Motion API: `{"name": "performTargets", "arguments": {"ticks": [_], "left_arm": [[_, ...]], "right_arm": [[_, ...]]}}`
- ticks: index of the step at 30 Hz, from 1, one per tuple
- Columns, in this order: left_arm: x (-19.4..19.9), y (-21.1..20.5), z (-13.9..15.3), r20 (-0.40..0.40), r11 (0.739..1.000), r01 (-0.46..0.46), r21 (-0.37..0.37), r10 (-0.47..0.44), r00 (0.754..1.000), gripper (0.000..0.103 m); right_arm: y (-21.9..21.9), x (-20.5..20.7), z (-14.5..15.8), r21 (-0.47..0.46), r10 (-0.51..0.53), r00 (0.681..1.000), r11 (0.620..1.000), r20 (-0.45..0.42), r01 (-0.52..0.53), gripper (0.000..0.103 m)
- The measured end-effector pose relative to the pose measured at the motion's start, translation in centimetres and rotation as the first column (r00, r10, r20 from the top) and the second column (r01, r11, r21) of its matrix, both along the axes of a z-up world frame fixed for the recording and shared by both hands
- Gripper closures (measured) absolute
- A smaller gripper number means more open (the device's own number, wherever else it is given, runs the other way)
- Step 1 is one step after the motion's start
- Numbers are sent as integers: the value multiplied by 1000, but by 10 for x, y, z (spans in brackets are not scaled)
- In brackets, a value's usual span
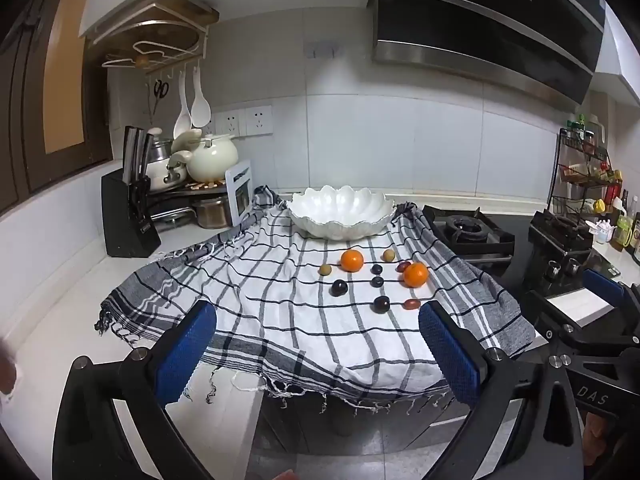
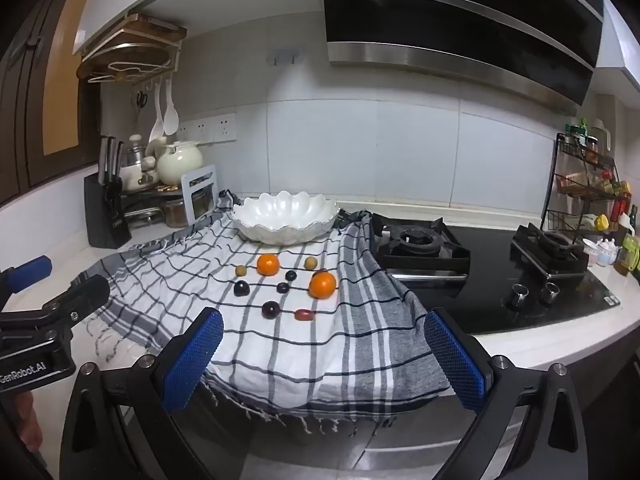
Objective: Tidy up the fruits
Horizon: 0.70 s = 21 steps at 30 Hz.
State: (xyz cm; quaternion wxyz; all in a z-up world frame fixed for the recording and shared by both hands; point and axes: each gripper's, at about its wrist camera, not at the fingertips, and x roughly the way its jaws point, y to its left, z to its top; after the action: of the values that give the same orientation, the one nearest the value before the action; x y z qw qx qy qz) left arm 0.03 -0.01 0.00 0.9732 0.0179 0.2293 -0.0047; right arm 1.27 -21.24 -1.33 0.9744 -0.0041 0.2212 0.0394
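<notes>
Fruits [image 1: 352, 261] lie scattered on the checked cloth [image 1: 280, 320], beyond both released, empty jaws.
Left gripper [image 1: 316, 356] view shows "DAS" on the right gripper [image 2: 324, 360]; right view shows "GenRobot.AI".

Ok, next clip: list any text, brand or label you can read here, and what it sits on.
"GenRobot.AI": on the left tool, seen from the right wrist.
"DAS": on the right tool, seen from the left wrist; cut off.
Range hood logo: too small to read.
Knife block label: blurred.
Spice rack bottles: unreadable.
</notes>
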Motion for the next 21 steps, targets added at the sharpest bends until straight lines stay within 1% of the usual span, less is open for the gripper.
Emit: {"name": "performTargets", "arguments": {"ticks": [7,11,21], "left_arm": [[2,-1,4,0,1000,-6,-10,6,1000,0],[1,1,1,11,1000,-3,-23,3,1000,0],[1,7,6,28,999,3,-41,-1,1000,0]], "right_arm": [[-2,-3,-4,-4,-6,1000,1000,-1,6,1],[-1,4,4,-12,-7,1000,1000,4,7,1],[2,-1,3,-24,-8,999,1000,47,9,1]]}}
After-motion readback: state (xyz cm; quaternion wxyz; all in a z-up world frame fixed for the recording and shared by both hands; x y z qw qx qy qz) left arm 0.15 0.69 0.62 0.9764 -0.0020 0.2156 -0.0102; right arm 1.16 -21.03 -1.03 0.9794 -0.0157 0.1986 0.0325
